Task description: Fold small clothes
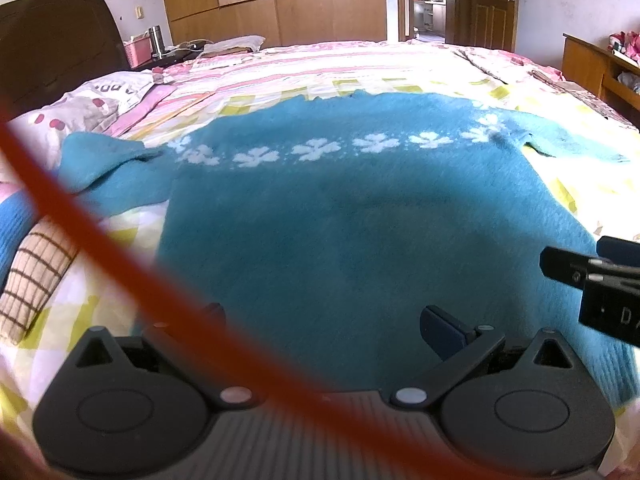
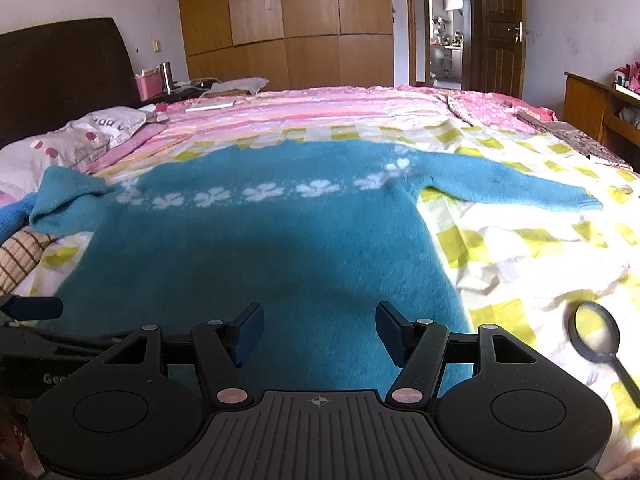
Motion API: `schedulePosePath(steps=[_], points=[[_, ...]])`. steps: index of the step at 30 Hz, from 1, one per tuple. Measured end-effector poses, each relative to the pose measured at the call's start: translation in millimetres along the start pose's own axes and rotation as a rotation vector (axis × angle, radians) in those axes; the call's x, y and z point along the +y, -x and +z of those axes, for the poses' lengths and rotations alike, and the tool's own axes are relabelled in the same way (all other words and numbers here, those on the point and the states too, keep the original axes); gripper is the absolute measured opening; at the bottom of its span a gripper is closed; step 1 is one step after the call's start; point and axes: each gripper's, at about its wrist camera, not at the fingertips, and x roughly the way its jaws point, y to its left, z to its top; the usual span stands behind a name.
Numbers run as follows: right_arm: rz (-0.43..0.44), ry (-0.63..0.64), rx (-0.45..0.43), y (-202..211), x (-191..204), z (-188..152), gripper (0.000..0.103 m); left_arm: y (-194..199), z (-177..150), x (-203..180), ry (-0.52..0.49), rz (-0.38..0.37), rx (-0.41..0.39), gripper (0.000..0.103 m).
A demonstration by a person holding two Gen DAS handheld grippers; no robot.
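A small teal sweater [image 1: 340, 216] with a row of white flowers lies flat on the bed, sleeves spread left and right; it also shows in the right wrist view [image 2: 272, 248]. My left gripper [image 1: 328, 320] is open, just above the sweater's near hem. An orange cord [image 1: 120, 248] crosses that view and hides part of its left finger. My right gripper [image 2: 320, 332] is open over the near hem, to the right of the left one. The right gripper shows at the edge of the left wrist view [image 1: 592, 276].
The bed [image 2: 520, 240] has a yellow-checked and pink-striped cover. A magnifying glass [image 2: 600, 340] lies right of the sweater. A checked cloth [image 1: 32, 280] and blue cloth [image 1: 12, 220] lie at the left. Pillows [image 2: 80, 136], headboard [image 2: 64, 68] and wardrobe [image 2: 288, 20] lie beyond.
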Motion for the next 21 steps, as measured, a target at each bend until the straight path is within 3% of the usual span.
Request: schedulePosePath(steps=[21], points=[[-0.128, -0.058, -0.018, -24, -49, 26, 0.062, -20, 43, -50, -0.082, -0.054, -0.032, 0.103]])
